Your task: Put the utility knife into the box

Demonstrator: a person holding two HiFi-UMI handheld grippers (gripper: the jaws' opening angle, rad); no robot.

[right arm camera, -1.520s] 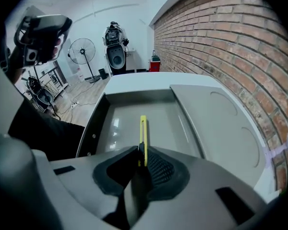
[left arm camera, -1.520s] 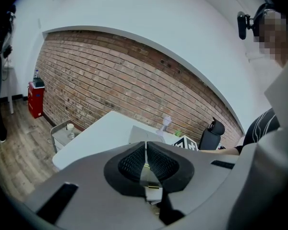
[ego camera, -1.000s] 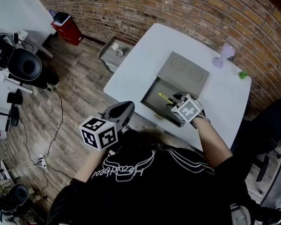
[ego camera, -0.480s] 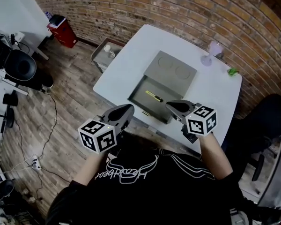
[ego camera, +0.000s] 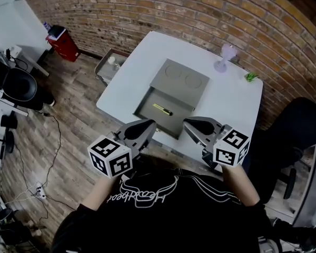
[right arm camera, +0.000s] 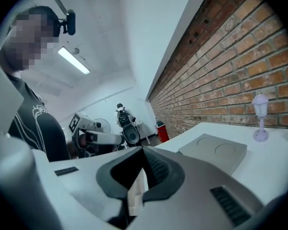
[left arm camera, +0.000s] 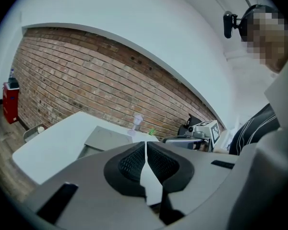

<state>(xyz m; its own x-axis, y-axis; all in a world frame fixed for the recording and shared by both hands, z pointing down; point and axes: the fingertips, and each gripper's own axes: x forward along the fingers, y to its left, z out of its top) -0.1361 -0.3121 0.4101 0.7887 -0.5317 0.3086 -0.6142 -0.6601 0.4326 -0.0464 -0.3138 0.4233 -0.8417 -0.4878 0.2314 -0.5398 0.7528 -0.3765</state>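
The yellow utility knife (ego camera: pixel 162 109) lies inside the open grey box (ego camera: pixel 175 122) on the white table (ego camera: pixel 233 105). The box's lid (ego camera: pixel 180 79), with two round recesses, leans back behind it. Both grippers hover at the table's near edge, short of the box and apart from it. My left gripper (ego camera: pixel 148 124) has its jaws together with nothing between them, as the left gripper view (left arm camera: pixel 145 153) shows. My right gripper (ego camera: pixel 188 124) is likewise shut and empty, its pads meeting in the right gripper view (right arm camera: pixel 141 170).
A small purple lamp (ego camera: pixel 223 57) and a green sprig (ego camera: pixel 250 77) stand at the table's far side by the brick wall. On the floor are a red bin (ego camera: pixel 59 40), a low tray cart (ego camera: pixel 109 65), a black office chair (ego camera: pixel 18 83) and cables.
The right gripper has pulled back out of the box toward the near edge and its jaws have come together. The knife stays in the box. The left gripper has barely moved.
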